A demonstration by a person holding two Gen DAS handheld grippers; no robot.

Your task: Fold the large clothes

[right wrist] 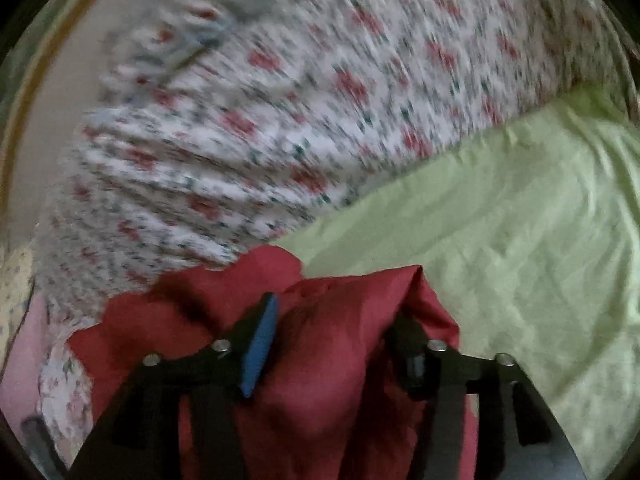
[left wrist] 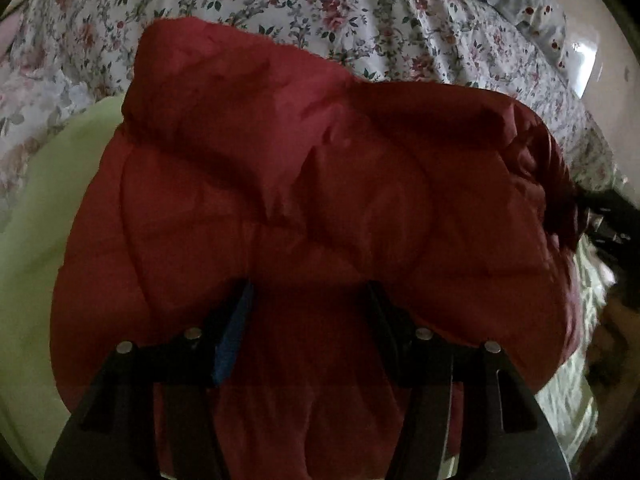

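A large red padded jacket point(left wrist: 304, 200) lies bunched on the bed and fills most of the left wrist view. My left gripper point(left wrist: 308, 300) has thick red fabric between its two fingers and is shut on it. In the right wrist view a raised fold of the same red jacket point(right wrist: 340, 340) sits between the fingers of my right gripper point(right wrist: 336, 320), which is shut on it and holds it up above the bed. The right wrist view is blurred by motion.
A floral bedsheet point(left wrist: 280, 8) covers the bed behind the jacket; it also shows in the right wrist view point(right wrist: 260, 120). A light green cloth point(right wrist: 500, 220) lies beside the jacket, also at the left point(left wrist: 44, 220). A dark object point(left wrist: 616, 224) sits at the right edge.
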